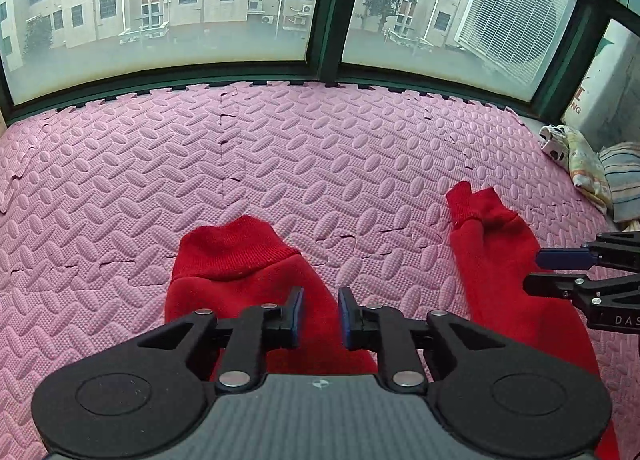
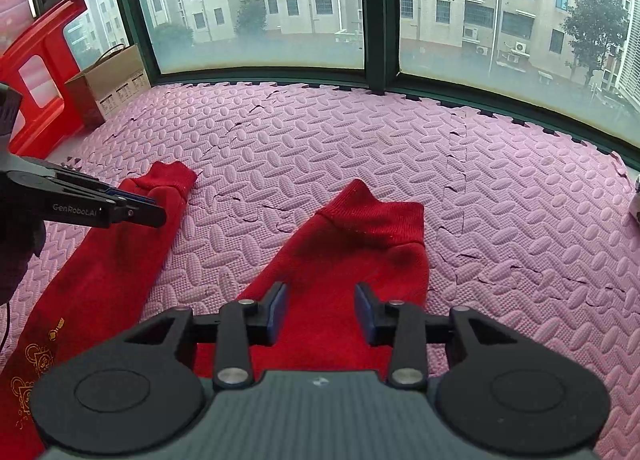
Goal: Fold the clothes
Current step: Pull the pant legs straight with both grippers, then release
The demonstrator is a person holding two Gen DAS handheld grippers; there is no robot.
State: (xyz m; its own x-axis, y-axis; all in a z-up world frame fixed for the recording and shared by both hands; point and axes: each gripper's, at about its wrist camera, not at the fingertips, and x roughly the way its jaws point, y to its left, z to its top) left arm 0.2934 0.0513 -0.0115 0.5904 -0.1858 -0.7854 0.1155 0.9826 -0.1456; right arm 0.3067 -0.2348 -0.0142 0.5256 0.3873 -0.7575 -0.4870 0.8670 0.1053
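Note:
A red garment with two long legs or sleeves lies flat on the pink foam mat (image 1: 280,148). In the left wrist view my left gripper (image 1: 321,308) hovers open over the left leg (image 1: 236,260), below its ribbed cuff. The other leg (image 1: 492,260) lies to the right, with my right gripper (image 1: 536,272) over it. In the right wrist view my right gripper (image 2: 321,306) is open above the right leg (image 2: 348,260). The left leg (image 2: 120,244) shows gold embroidery low down, and my left gripper (image 2: 156,208) is above it.
Windows with dark green frames (image 1: 324,20) run along the mat's far edge. Folded clothes (image 1: 592,168) are piled at the right in the left wrist view. A cardboard box (image 2: 112,80) and a red plastic stool (image 2: 40,72) stand at the far left.

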